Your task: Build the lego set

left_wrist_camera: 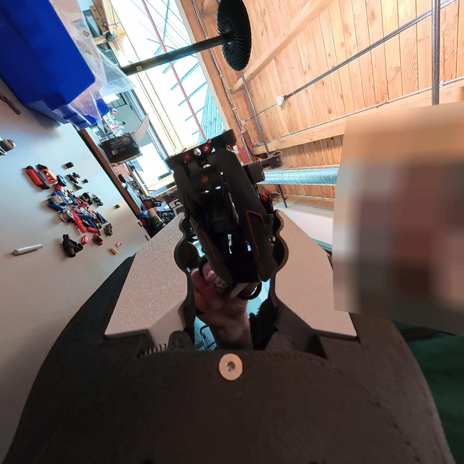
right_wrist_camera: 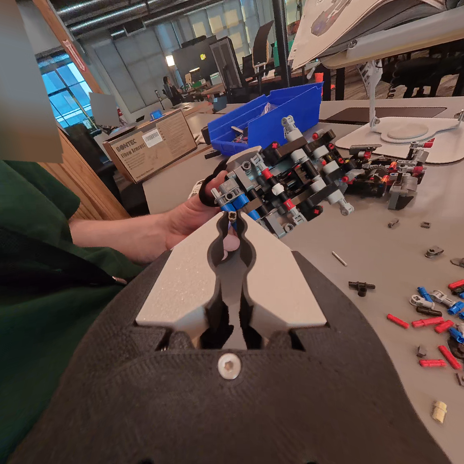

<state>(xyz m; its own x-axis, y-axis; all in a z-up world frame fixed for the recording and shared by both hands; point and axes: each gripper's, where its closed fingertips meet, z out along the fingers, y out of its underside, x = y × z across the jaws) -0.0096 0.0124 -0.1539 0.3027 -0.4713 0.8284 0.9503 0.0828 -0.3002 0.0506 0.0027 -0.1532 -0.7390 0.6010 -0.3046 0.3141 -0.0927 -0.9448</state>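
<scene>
Left wrist view, camera rolled sideways: the left gripper (left_wrist_camera: 229,241) is clamped on a black lego car body (left_wrist_camera: 221,213) with orange trim, whose sides sit between the 2 grey fingers (left_wrist_camera: 160,266); a hand (left_wrist_camera: 218,301) shows behind the body, a fingertip touching its near end. The model is lifted clear of the grey table (left_wrist_camera: 37,288), with wooden ceiling boards behind it. On the table lie a pile of loose red, blue and black pieces (left_wrist_camera: 75,208) and, farther off, a blue bin (left_wrist_camera: 42,57). Right wrist view: the right gripper (right_wrist_camera: 232,221) has its fingertips (right_wrist_camera: 253,226) drawn almost together on a small tan pin (right_wrist_camera: 232,216), seen end-on and held just beside the blue connectors at the near edge of the assembly. The underside of the assembly (right_wrist_camera: 281,180), a frame of black beams, grey axles and red bushes, is held above the table by a bare hand (right_wrist_camera: 190,221). A second sub-assembly (right_wrist_camera: 384,173) rests on the table beyond it, near a white stand base (right_wrist_camera: 401,140) and another blue bin (right_wrist_camera: 271,118). Loose red and blue pins (right_wrist_camera: 437,324) lie at right.
</scene>
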